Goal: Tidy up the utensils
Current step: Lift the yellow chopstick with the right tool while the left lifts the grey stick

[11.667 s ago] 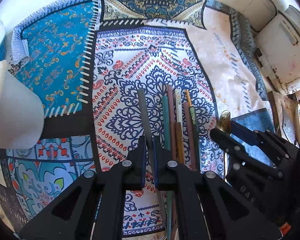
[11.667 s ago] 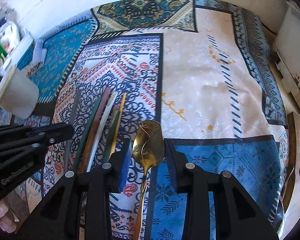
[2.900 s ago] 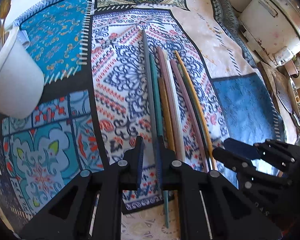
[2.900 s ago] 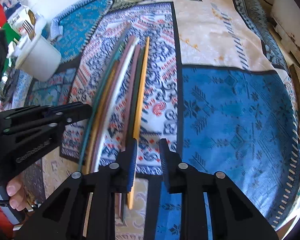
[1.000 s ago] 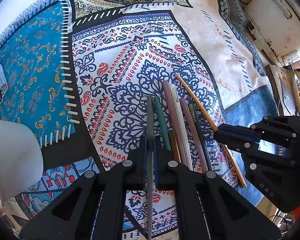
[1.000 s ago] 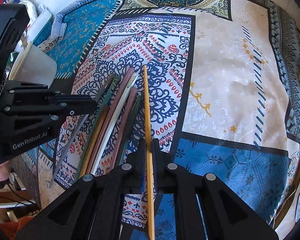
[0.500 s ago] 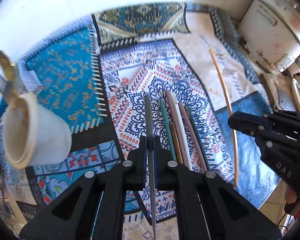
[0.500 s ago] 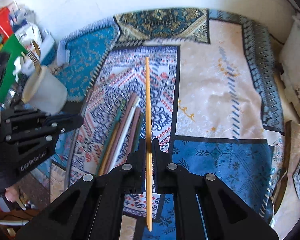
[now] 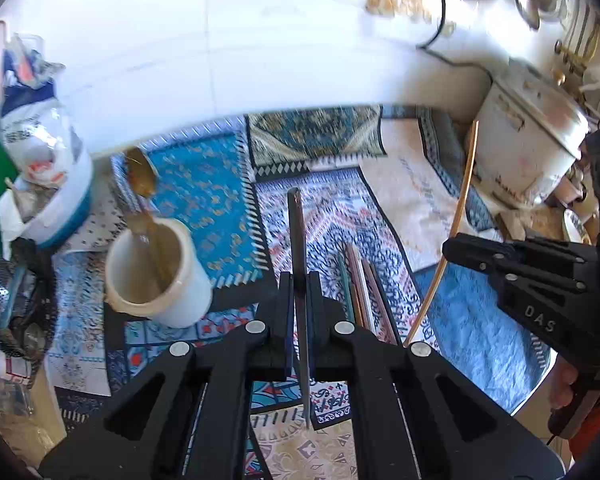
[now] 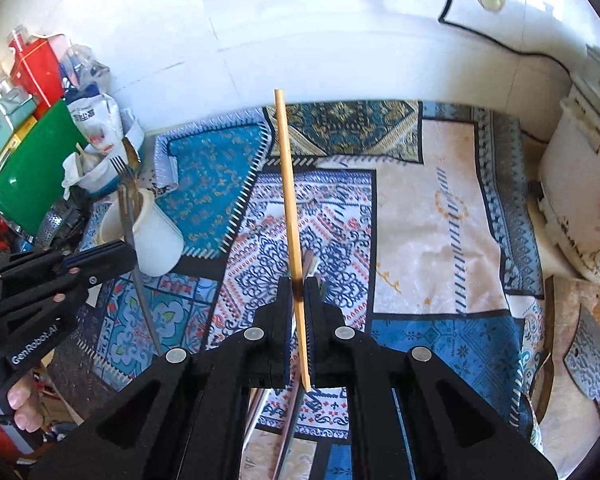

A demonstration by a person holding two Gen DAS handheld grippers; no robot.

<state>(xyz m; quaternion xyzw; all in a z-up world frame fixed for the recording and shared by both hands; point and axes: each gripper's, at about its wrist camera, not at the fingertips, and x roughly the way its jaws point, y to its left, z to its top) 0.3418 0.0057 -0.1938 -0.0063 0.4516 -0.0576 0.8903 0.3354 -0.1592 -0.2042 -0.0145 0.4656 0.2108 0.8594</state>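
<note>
Two grippers up — the left gripper [image 9: 299, 312] pinching one grey chopstick [image 9: 296, 236], the right gripper [image 10: 299, 320] clamped on one yellow chopstick [image 10: 287, 184]. On the patterned cloth [image 9: 204, 188], roughly five more chopsticks [image 9: 360, 280] lie bunched, hard to separate. One white cup [image 9: 156, 276] — one gold spoon [image 9: 140, 178] inside, and one fork [image 10: 120, 168] too.

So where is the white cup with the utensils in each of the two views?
Left wrist view: the white cup stands left of centre, a gold spoon sticking out of it.
Right wrist view: it is at the left, above the left gripper, holding a fork.
Shared landmark: the turquoise cloth patch just right of it.
</note>
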